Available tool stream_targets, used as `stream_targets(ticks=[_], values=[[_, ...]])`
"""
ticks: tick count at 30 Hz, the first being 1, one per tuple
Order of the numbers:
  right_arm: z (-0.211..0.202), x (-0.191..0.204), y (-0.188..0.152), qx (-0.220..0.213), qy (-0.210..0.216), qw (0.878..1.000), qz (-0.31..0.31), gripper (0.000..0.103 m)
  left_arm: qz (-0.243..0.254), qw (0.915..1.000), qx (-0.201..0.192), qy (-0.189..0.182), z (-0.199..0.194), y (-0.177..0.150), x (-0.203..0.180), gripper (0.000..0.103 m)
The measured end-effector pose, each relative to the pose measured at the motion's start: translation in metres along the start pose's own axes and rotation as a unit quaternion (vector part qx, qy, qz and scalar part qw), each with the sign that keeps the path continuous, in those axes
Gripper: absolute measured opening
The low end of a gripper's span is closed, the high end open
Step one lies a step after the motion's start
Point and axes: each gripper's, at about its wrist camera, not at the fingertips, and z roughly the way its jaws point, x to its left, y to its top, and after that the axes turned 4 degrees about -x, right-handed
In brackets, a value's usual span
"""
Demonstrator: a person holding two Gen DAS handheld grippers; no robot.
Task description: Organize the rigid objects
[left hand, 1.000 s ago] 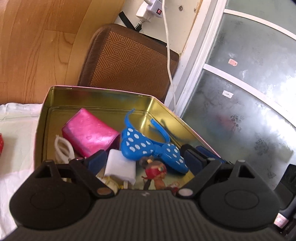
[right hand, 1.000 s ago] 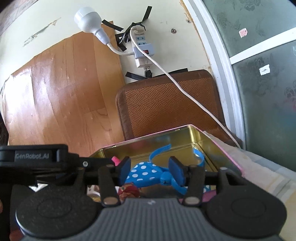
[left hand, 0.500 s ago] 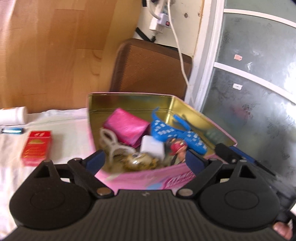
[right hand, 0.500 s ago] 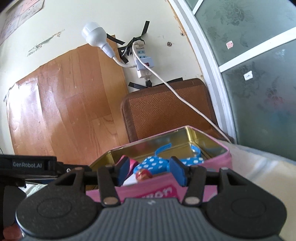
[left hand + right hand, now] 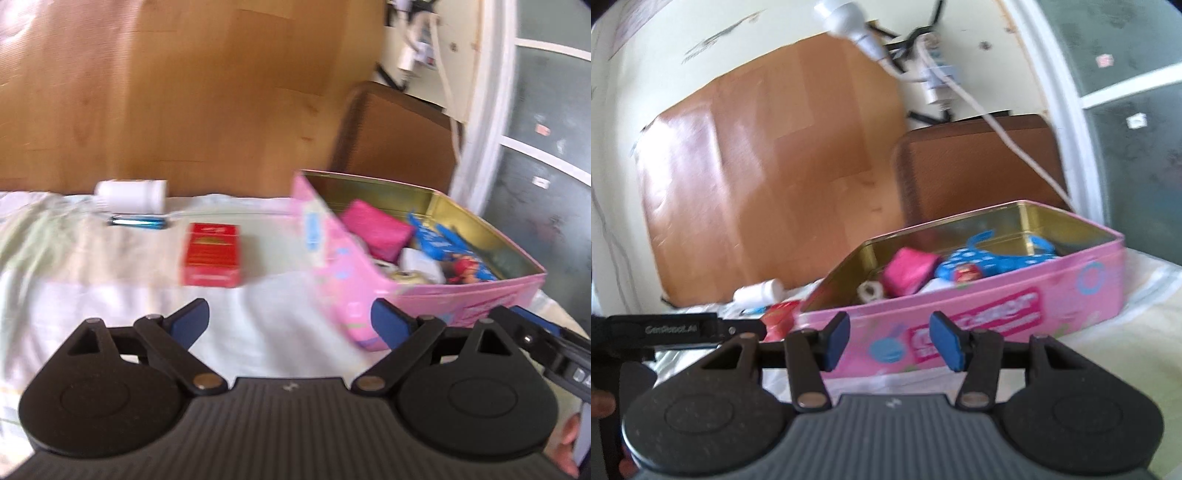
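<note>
Your left gripper (image 5: 290,323) had its jaws spread wide with nothing between them, held above the cloth-covered surface (image 5: 92,295); your right gripper (image 5: 890,341) also had its jaws apart and empty, facing the long side of the pink tin (image 5: 1052,295). In the left wrist view the pink tin (image 5: 332,266) sat at about 2 o'clock from the left gripper, its near corner just beyond the right blue pad. Inside it you had a magenta pouch (image 5: 375,229) toward the back, a blue white-dotted item (image 5: 443,243) to its right, a white block (image 5: 419,262) in front of them, and a small red-and-dark figure (image 5: 465,267) close to the near wall; the blur hid finer detail. Outside the tin, at about 11 o'clock from the left gripper, a red box (image 5: 210,254) lay flat on the cloth, near the tin's left wall but apart from it. Farther back at about 10 o'clock a white bottle (image 5: 129,194) lay on its side, with a blue cylinder (image 5: 138,221) just in front of it. From the right wrist view the same white bottle (image 5: 759,293) and red box (image 5: 779,317) showed to the left of the tin, and the left gripper's black body (image 5: 676,330) reached in at 9 o'clock. A brown mat (image 5: 979,166) leaned against the wall behind the tin.
</note>
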Motion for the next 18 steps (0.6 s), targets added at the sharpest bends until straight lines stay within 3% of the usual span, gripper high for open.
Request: stream_targets(ticks=[10,18], values=[[0.020,0.069,-0.013,0.039,0.049,0.996,-0.065,0.050,-0.032,0.9974,-0.017,0.063,-0.012,-0.004,0.068,0.096],[0.034,0.110,-0.027,0.067,0.081,0.988,-0.111,0.052,-0.069,0.9936,-0.022,0.086,-0.016,-0.006,0.107,0.096]])
